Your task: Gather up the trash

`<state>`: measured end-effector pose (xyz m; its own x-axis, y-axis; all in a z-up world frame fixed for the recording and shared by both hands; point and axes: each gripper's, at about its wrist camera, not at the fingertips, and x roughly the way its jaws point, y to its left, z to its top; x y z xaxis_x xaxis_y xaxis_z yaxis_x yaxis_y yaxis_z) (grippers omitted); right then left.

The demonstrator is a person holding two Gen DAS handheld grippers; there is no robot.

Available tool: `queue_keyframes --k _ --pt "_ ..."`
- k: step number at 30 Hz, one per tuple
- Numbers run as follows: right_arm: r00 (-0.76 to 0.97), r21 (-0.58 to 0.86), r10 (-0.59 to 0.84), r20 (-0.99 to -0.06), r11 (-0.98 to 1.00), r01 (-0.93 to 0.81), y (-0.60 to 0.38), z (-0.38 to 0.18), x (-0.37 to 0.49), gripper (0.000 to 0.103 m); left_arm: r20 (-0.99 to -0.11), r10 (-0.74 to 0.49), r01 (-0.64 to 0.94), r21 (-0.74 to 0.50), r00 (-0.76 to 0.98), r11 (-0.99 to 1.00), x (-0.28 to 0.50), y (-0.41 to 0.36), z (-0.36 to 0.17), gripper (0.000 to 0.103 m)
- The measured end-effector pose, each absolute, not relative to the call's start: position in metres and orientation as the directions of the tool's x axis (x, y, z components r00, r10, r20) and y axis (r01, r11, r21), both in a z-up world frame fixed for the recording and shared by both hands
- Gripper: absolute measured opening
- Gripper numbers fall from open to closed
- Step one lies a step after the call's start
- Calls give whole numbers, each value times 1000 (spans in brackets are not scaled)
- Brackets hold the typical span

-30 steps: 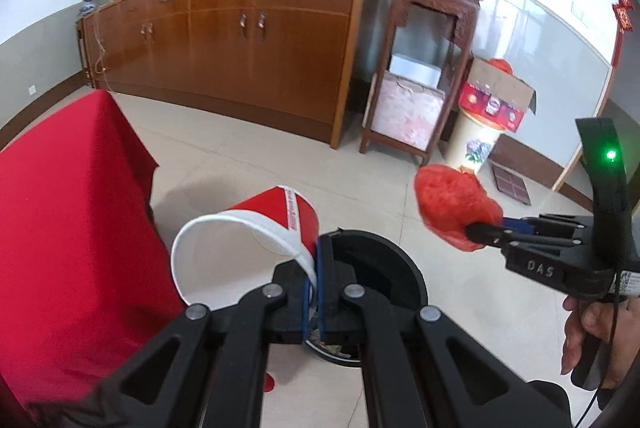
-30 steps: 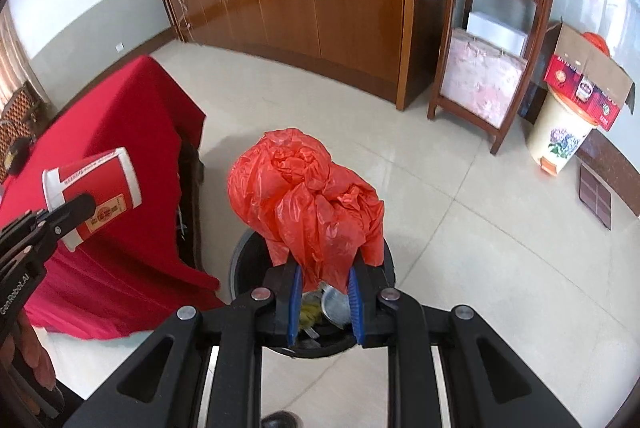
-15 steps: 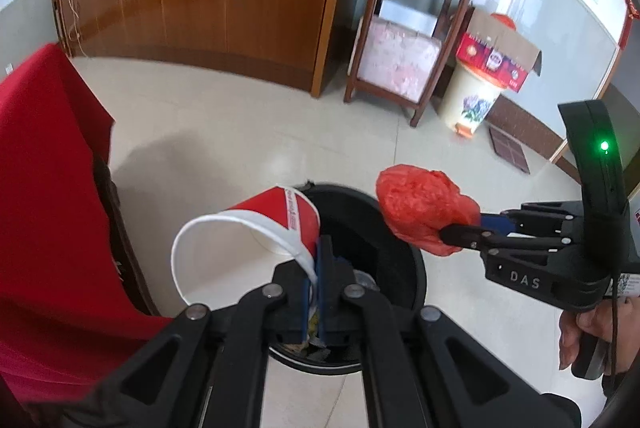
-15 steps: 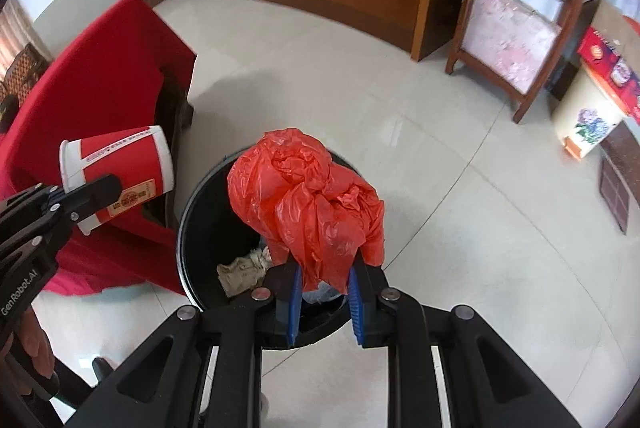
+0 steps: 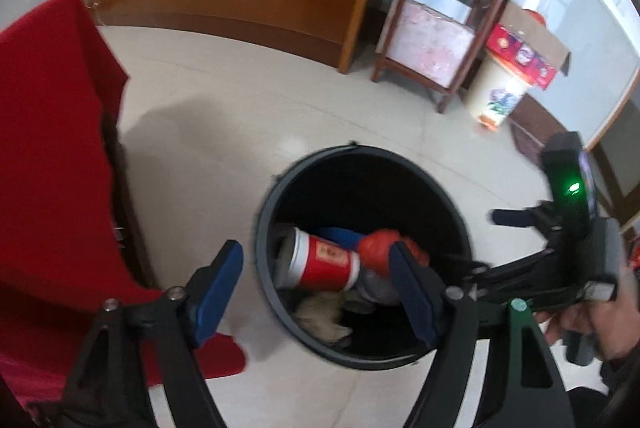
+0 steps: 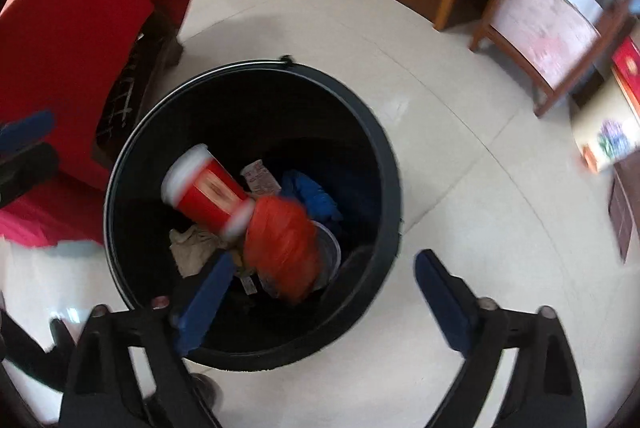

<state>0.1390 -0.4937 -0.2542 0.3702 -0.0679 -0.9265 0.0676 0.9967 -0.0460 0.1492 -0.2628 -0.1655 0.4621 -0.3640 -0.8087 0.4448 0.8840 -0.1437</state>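
Step in hand: the drop into the black bin (image 6: 384,164); I judge both pieces of trash are let go and falling or just landed.
Left gripper (image 5: 316,292): its blue fingers (image 5: 216,288) are spreading apart with nothing pressed between them; the bin mouth lies just ahead of and below the right-hand finger, while the left-hand one hangs outside the rim.
Right gripper (image 6: 320,300): its fingers (image 6: 440,292) are also swinging wide and carry nothing; the left one reaches over the rim, the right one hangs outside it.
Red paper cup (image 6: 208,192): lying on its side inside the bin, ahead of the left gripper's fingers and clear of both pads.
Red plastic bag (image 6: 284,248): a blurred bundle inside the bin, touching or just beside the cup's base, ahead of the right gripper's fingers; the smear makes it hard to say if it has settled.
Other trash: crumpled paper (image 6: 192,248) and something blue (image 6: 312,196) lie under and beside them.
Doing it well: keep both sets of fingers apart until each piece is plainly free of the pads, and hold over the opening rather than the rim.
Watch for: the red cloth (image 5: 52,168) over the worktop hangs close to the left finger; lifting away upward should keep it from catching.
Next call: probably withdraw and look for more litter.
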Motion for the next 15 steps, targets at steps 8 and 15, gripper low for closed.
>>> queue_keyframes --k 8,15 --pt "447 -26 -104 -888 984 178 -489 -205 131 103 -765 -286 411 -32 577 911 144 -240 -131 77" --pt "512 -33 -119 -851 984 175 -472 -161 126 103 -736 -293 410 -24 610 912 143 -236 -103 78"
